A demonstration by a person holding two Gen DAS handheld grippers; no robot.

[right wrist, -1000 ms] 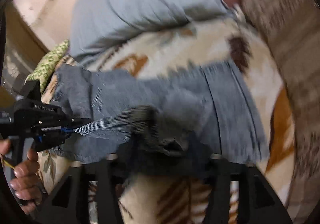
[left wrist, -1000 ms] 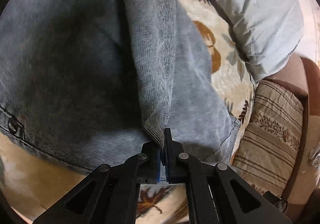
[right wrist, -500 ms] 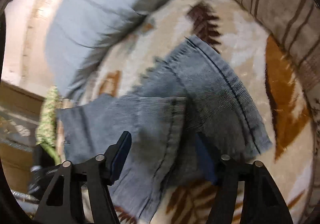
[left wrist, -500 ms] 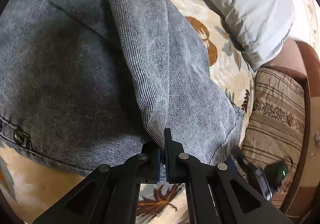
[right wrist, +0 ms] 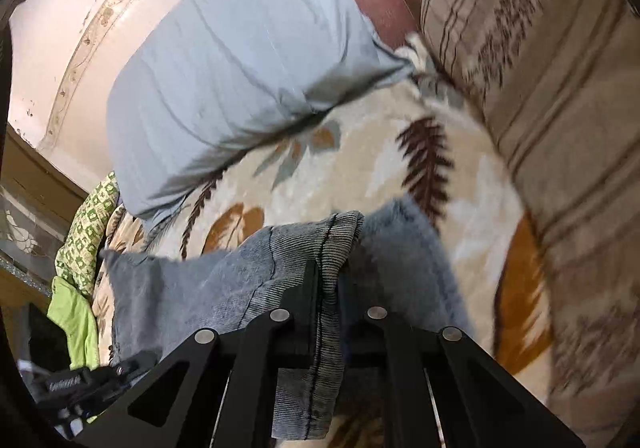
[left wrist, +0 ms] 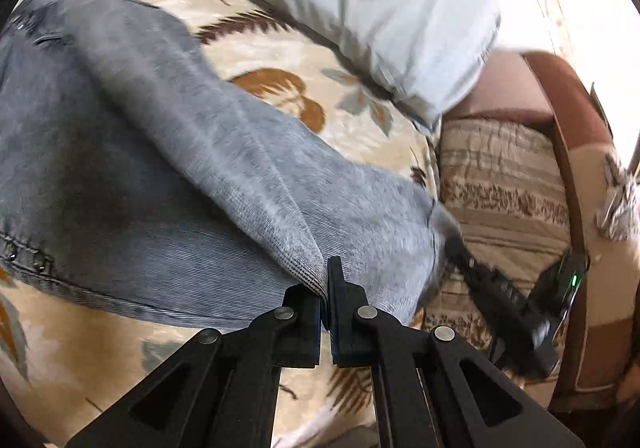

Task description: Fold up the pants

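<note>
We pinch the pants (left wrist: 168, 184), spread over the blanket (left wrist: 280, 60) across the left of the frame, in both grippers, left (left wrist: 325, 288) clamped on a fold, right (right wrist: 326, 288) just closed on the hem, to lift an edge over.

Leaf-print blanket (left wrist: 280, 60) on bed carries grey pants (left wrist: 120, 168), pale-blue pillow (right wrist: 240, 60).

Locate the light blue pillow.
In both wrist views the light blue pillow lies at the top, on the leaf-print blanket beyond the jeans, beside the striped cushion.
</note>
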